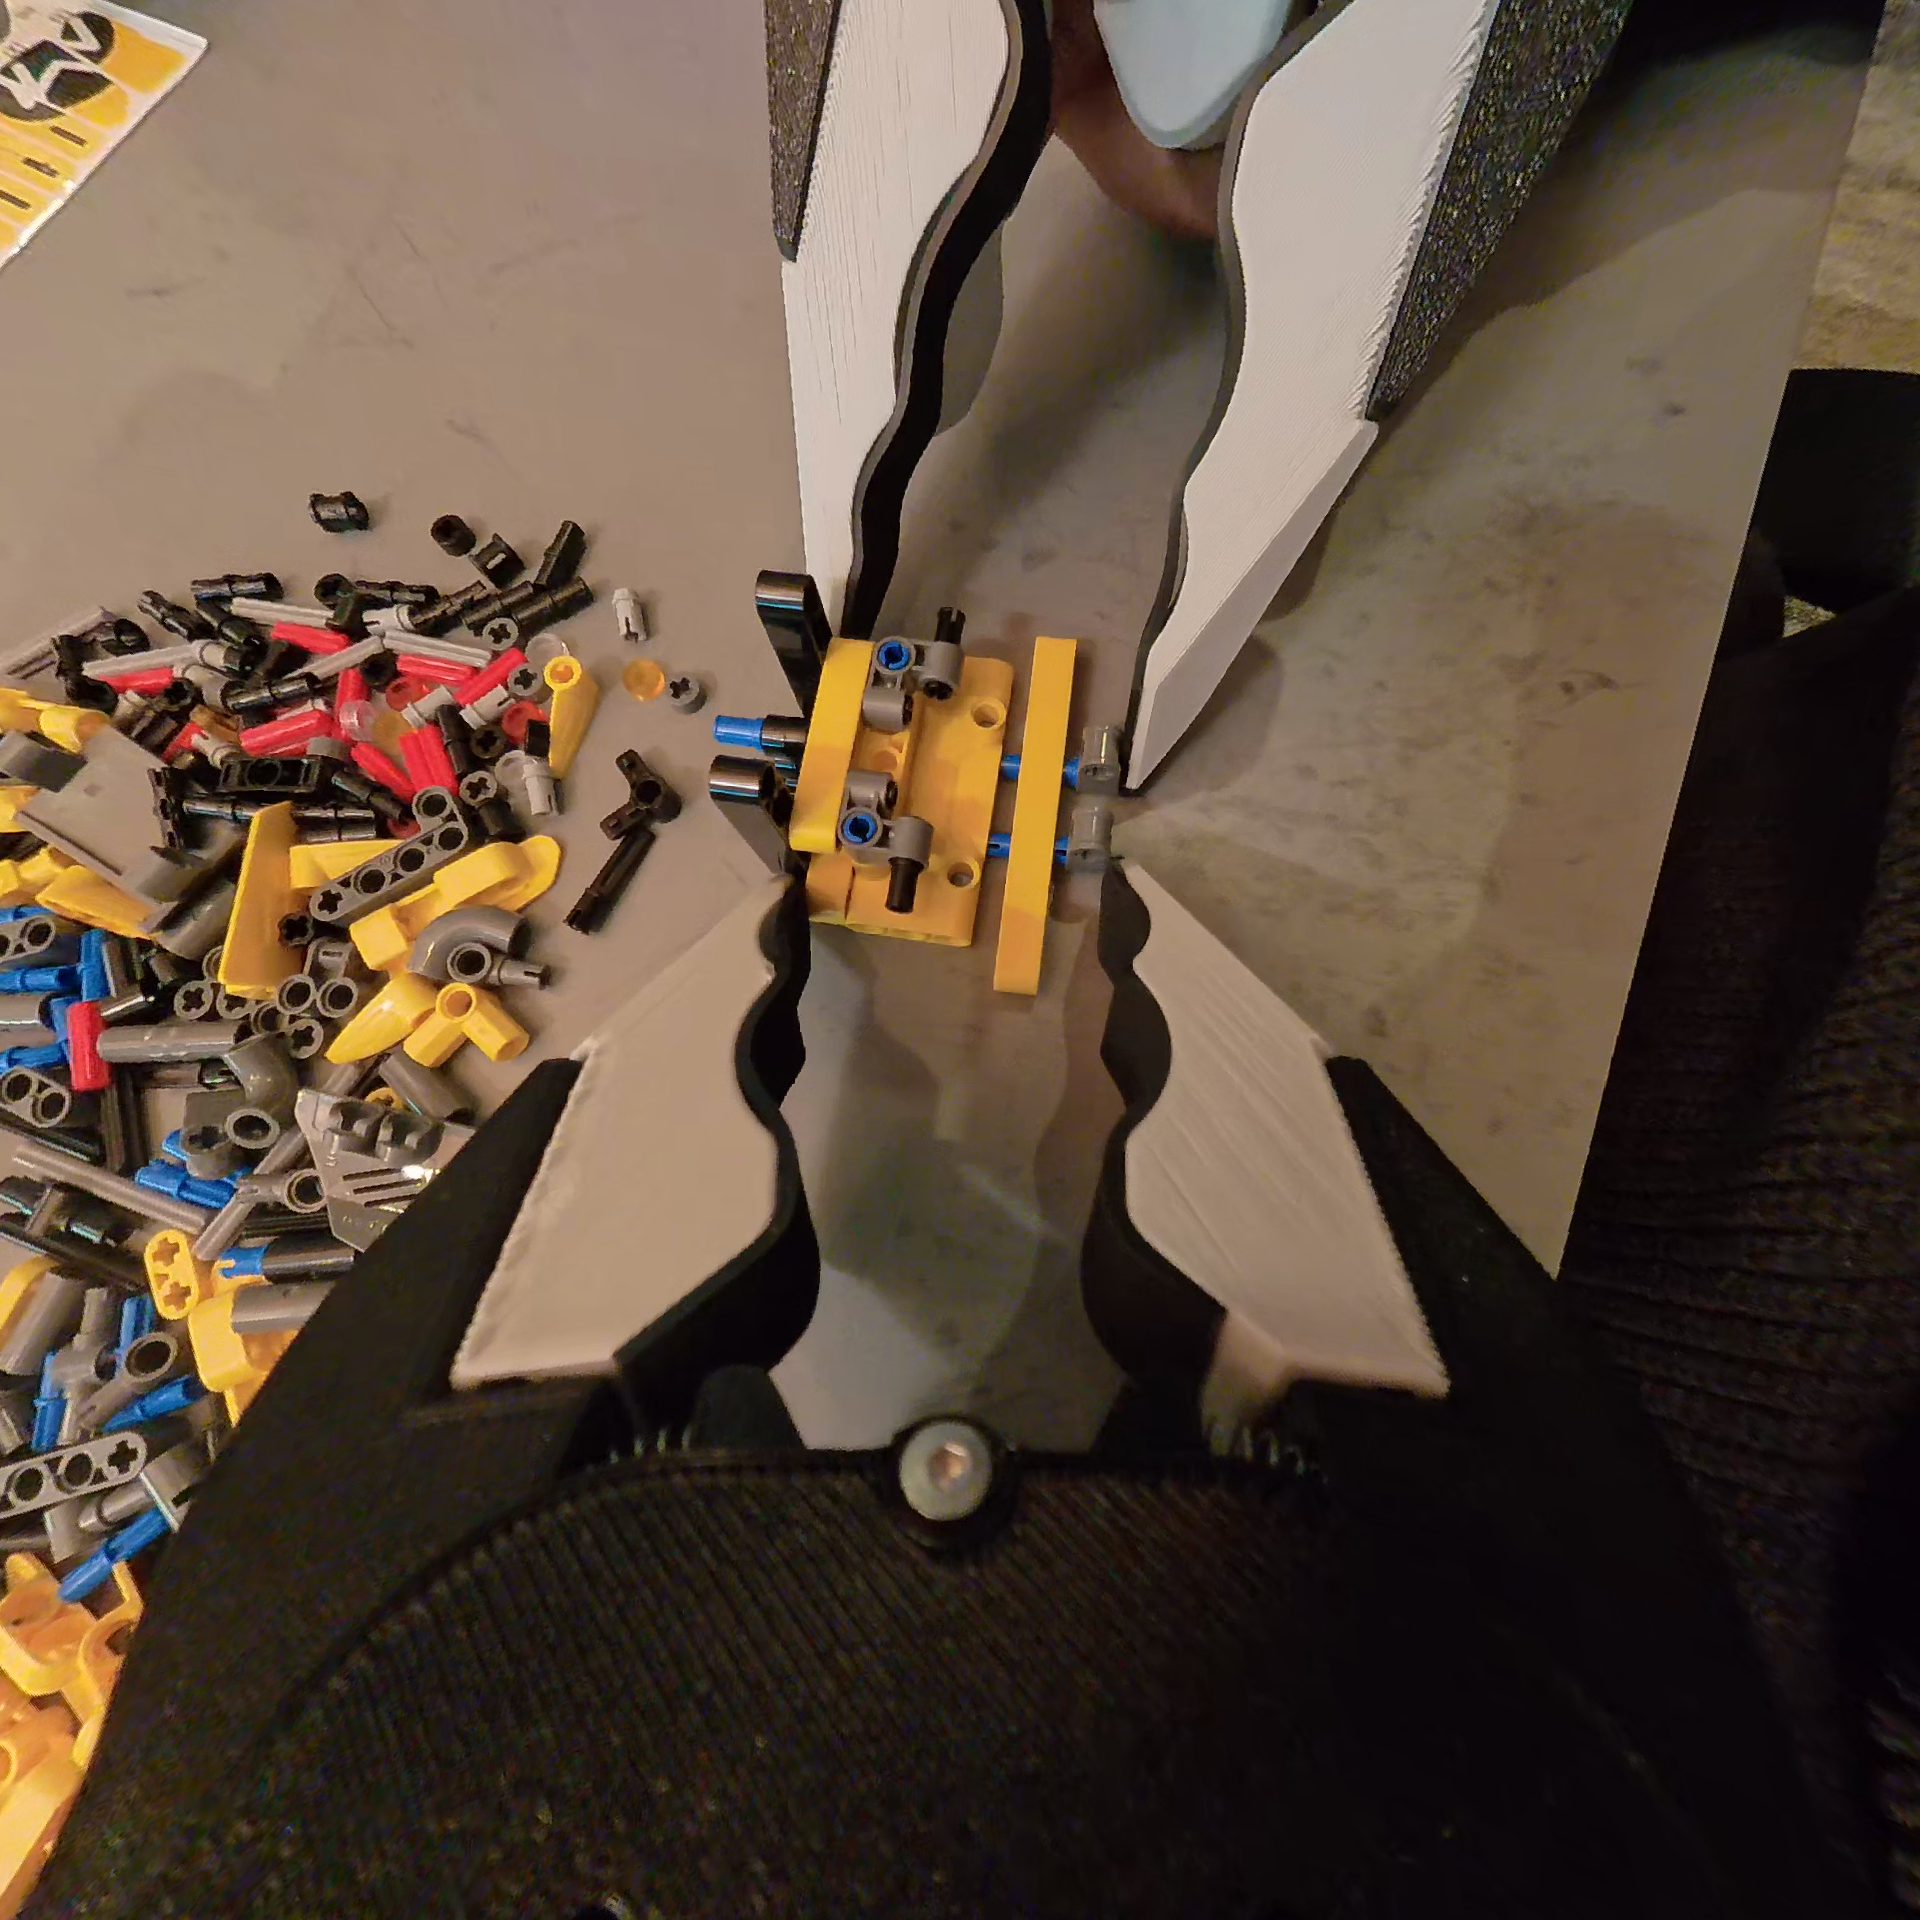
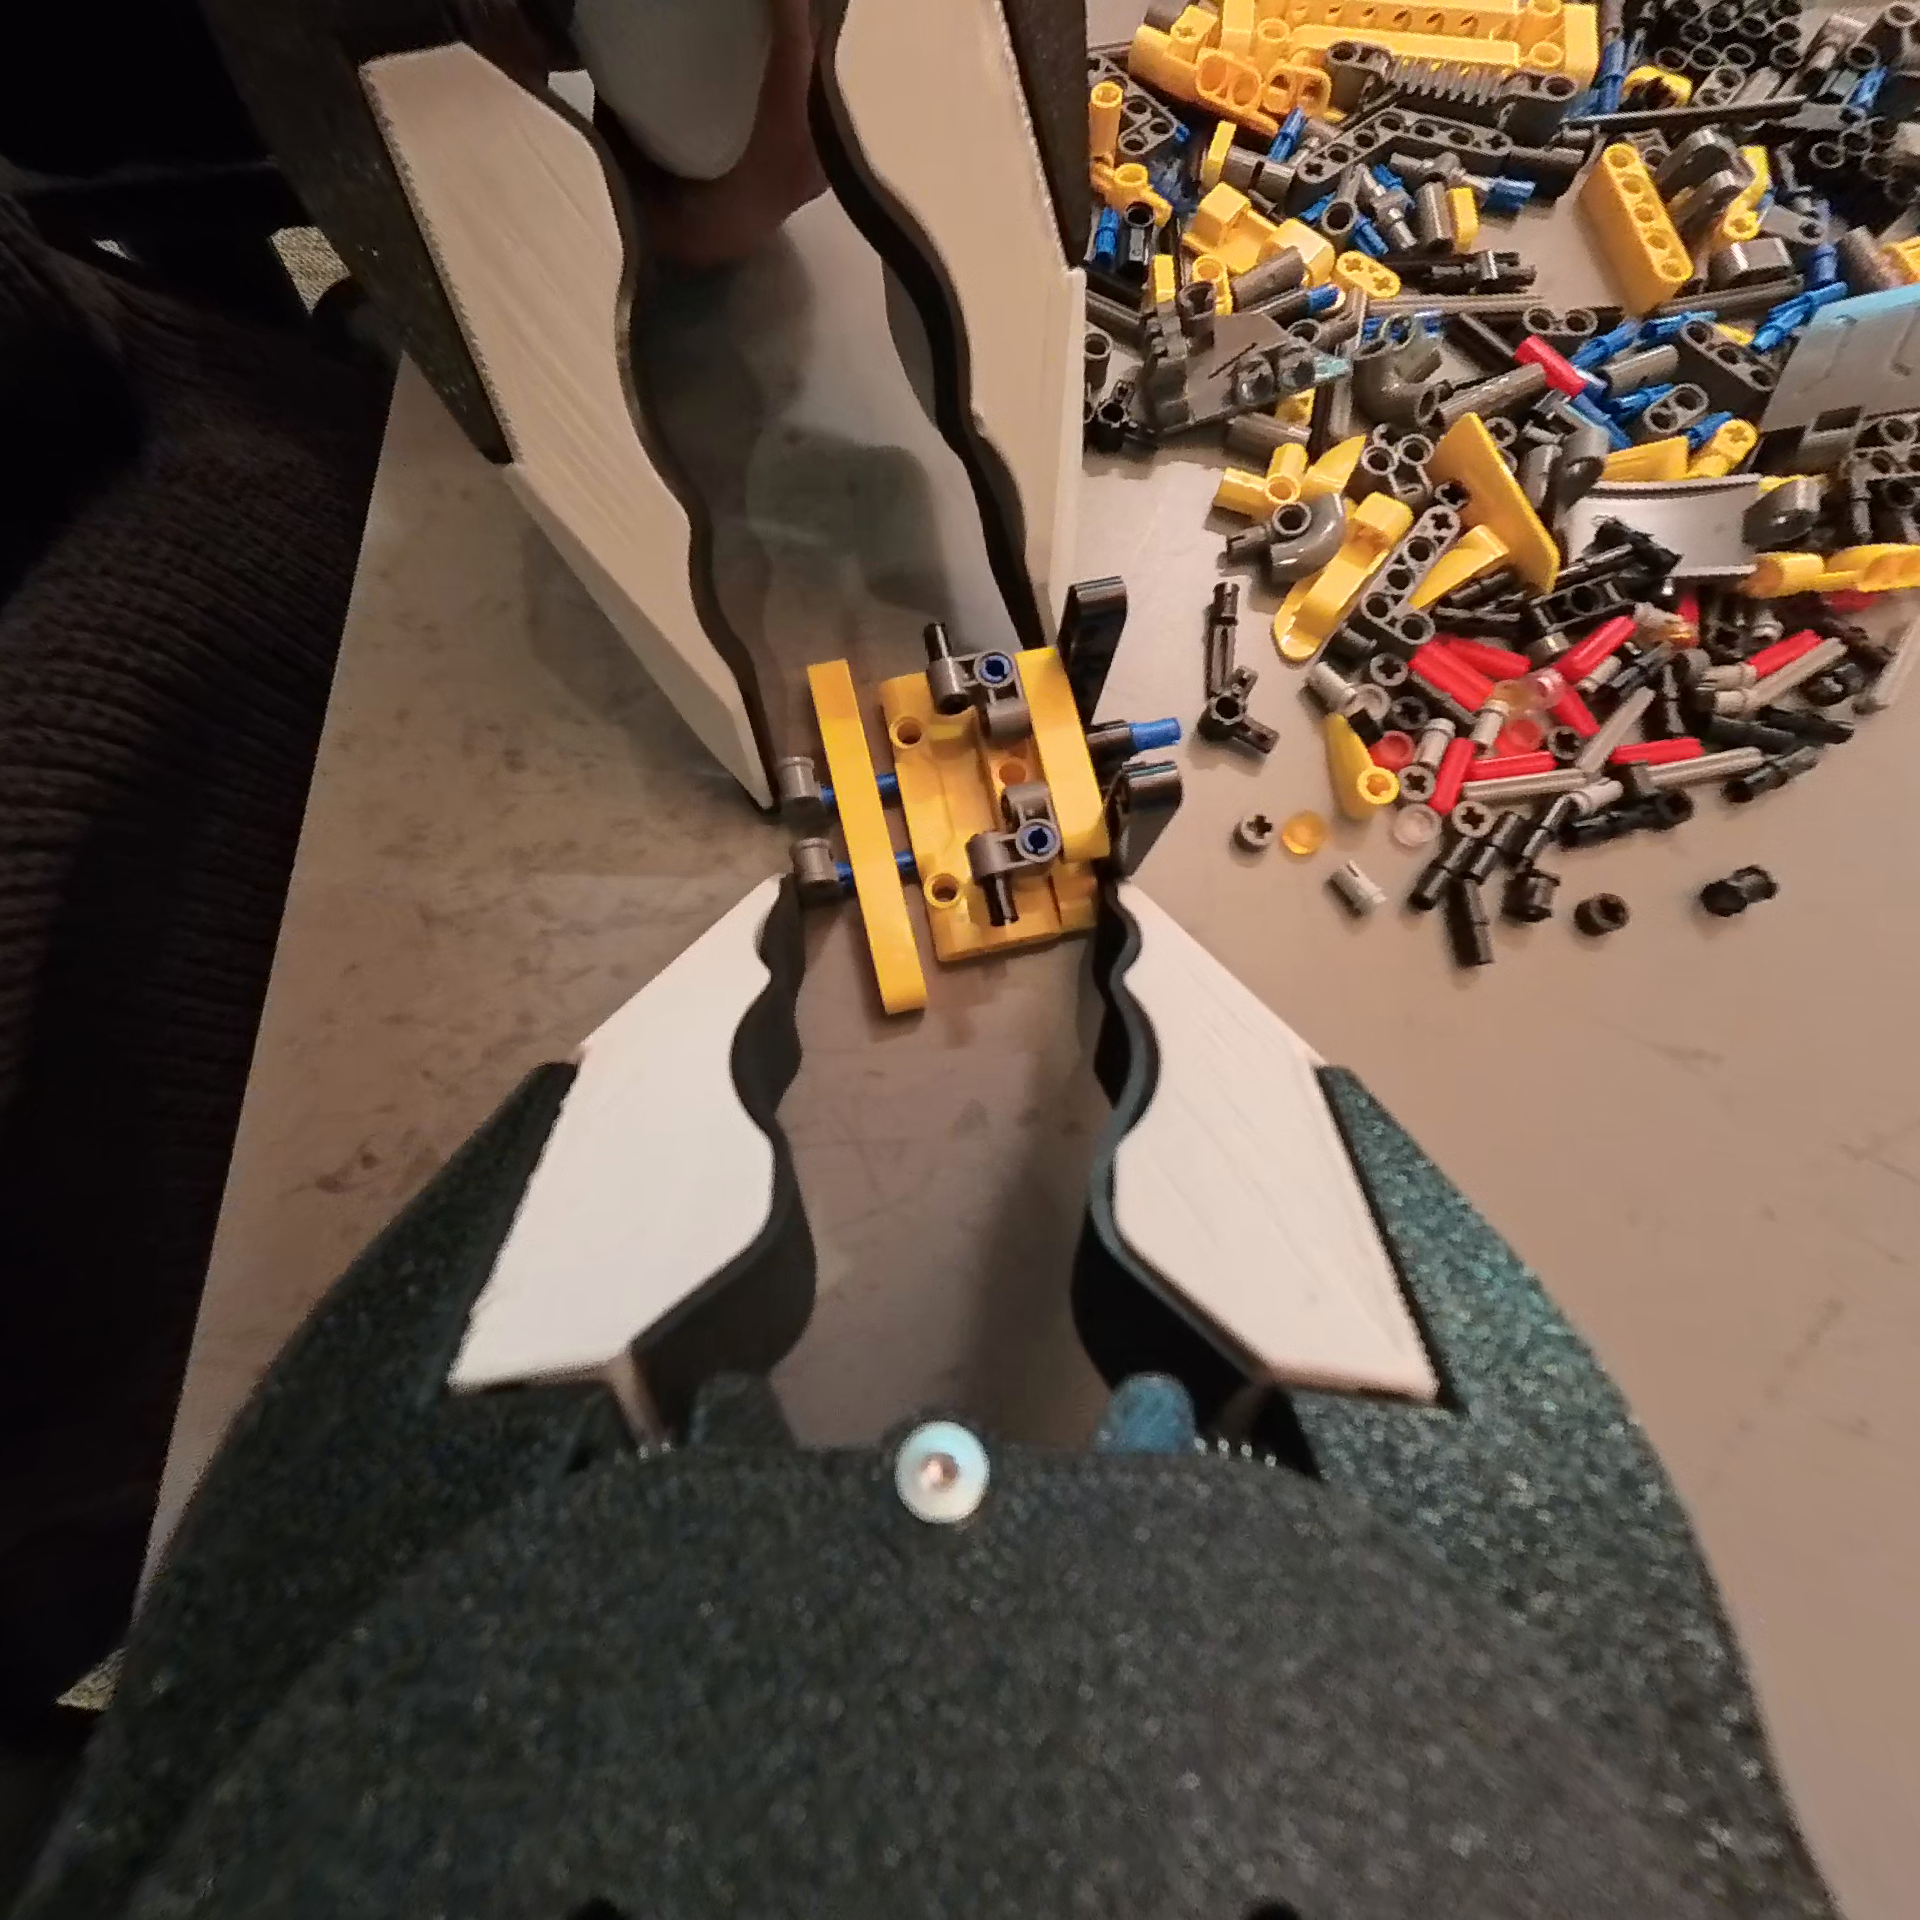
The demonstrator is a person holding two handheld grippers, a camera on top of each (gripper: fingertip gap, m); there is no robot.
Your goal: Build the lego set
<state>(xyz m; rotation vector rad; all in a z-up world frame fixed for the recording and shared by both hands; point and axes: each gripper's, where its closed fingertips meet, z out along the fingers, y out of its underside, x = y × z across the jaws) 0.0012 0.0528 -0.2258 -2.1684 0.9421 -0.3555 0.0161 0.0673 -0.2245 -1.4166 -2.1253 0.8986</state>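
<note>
The left gripper (image 1: 951,883) and the right gripper (image 2: 951,894) face each other across a small yellow brick assembly (image 1: 914,800) lying on the grey table (image 1: 1351,623), each with its fingers spread wide around the assembly's ends. The assembly carries 2 blue pins, grey connectors and black beams. A loose pile of parts (image 1: 260,883) lies beside it, and a yellow sticker sheet (image 1: 73,114) sits at the far corner.

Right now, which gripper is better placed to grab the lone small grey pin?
Probably the right gripper: the small light-grey plastic pin lies level with its tips, while the left gripper sits farther off, across the yellow plastic brick assembly.
</note>
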